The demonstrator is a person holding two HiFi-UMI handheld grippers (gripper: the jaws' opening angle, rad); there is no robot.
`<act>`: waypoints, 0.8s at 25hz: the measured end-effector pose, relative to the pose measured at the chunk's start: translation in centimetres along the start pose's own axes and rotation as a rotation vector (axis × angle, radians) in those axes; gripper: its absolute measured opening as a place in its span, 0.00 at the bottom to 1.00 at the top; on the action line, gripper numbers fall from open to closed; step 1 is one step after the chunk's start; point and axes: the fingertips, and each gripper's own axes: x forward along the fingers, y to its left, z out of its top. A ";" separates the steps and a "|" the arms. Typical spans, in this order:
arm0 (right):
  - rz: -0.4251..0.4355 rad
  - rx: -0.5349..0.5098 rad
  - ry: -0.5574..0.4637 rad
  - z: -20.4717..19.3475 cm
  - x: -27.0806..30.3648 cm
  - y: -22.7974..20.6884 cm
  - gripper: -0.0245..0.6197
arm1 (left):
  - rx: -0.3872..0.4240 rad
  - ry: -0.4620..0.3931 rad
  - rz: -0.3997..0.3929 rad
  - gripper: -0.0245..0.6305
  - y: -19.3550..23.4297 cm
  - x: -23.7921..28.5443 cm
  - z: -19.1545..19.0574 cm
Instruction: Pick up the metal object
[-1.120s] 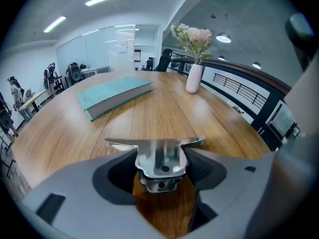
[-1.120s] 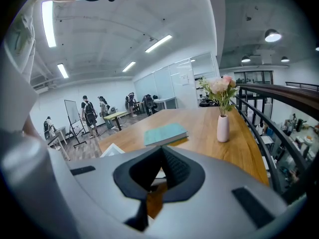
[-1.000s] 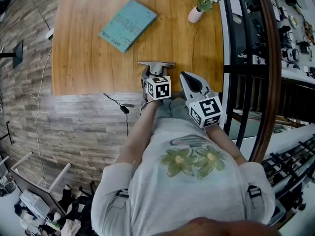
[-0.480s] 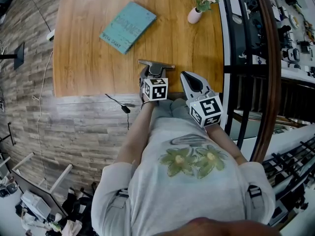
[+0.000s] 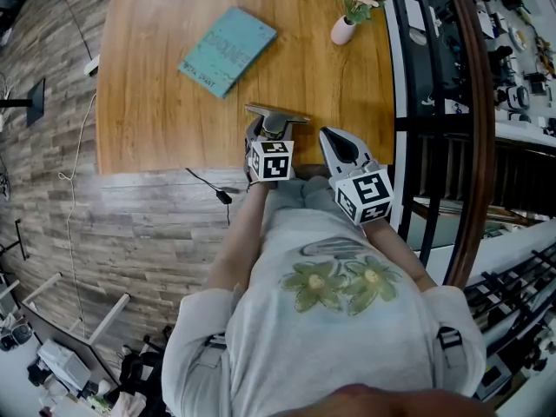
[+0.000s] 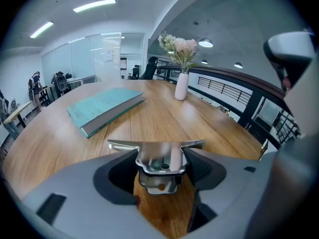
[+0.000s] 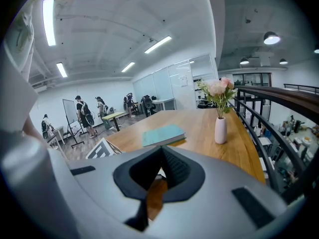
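My left tongs (image 6: 161, 159) clench the metal object (image 6: 157, 147) at the near edge of the tabletop (image 5: 165, 111); my right tongs (image 7: 157, 172), beside them, are clenched empty.

Wood-plank floor (image 5: 148, 224), wooden table (image 5: 174, 102) (curved edge), black railing (image 5: 432, 122), ceiling strip lights (image 7: 49, 21)

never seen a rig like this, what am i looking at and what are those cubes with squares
There is no robot: a person holds a two-jaw gripper in each hand, and the marker cubes are part of those grippers. The top-down picture comes from a camera on the person's head. The other two come from cameras riding on each gripper, looking along its jaws. On the wooden table are a teal book and a vase of flowers. The left gripper is shut on a metal object by the table's near edge. The right gripper is shut and empty.
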 end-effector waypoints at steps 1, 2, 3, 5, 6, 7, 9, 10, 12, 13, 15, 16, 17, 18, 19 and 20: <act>-0.001 0.000 0.000 0.0 0.0 0.0 0.05 | -0.002 -0.003 -0.001 0.50 0.1 -0.1 0.1; -0.001 -0.001 -0.001 0.0 0.0 0.0 0.05 | -0.004 -0.006 -0.003 0.50 0.2 -0.2 0.2; -0.001 -0.001 -0.001 0.0 0.0 0.0 0.05 | -0.006 -0.010 -0.004 0.50 0.2 -0.3 0.4; -0.001 -0.002 -0.002 0.0 -0.1 0.0 0.05 | -0.013 -0.018 -0.007 0.50 0.4 -0.6 0.8; 0.000 -0.003 -0.002 0.1 -0.1 0.1 0.05 | -0.017 -0.023 -0.007 0.50 0.5 -0.8 1.0; 0.001 -0.005 -0.001 0.2 0.0 0.2 0.05 | -0.019 -0.029 -0.008 0.50 0.6 -1.0 1.2; 0.002 -0.008 -0.002 0.3 0.1 0.3 0.05 | -0.024 -0.042 -0.011 0.50 0.8 -1.4 1.6; 0.003 -0.009 -0.003 0.4 0.1 0.4 0.05 | -0.026 -0.049 -0.013 0.50 0.9 -1.6 1.8; 0.003 -0.012 -0.005 0.5 0.2 0.5 0.05 | -0.028 -0.059 -0.019 0.50 1.0 -2.0 2.1; 0.003 -0.012 -0.005 0.5 0.2 0.5 0.05 | -0.029 -0.064 -0.023 0.50 1.0 -2.2 2.3; 0.002 -0.012 -0.004 0.5 0.2 0.5 0.05 | -0.027 -0.073 -0.024 0.50 1.1 -2.6 2.6; 0.002 -0.011 -0.004 0.4 0.3 0.5 0.05 | -0.025 -0.079 -0.024 0.50 1.1 -2.7 2.7; 0.002 -0.010 -0.003 0.4 0.3 0.4 0.05 | -0.024 -0.084 -0.023 0.50 1.2 -2.9 2.9; 0.001 -0.010 -0.002 0.4 0.3 0.4 0.05 | -0.024 -0.090 -0.024 0.50 1.1 -3.0 3.0; -0.001 -0.009 -0.002 0.3 0.2 0.4 0.05 | -0.023 -0.095 -0.025 0.50 1.1 -3.1 3.2; -0.002 -0.009 -0.001 0.3 0.2 0.3 0.05 | -0.021 -0.099 -0.027 0.50 1.0 -3.3 3.4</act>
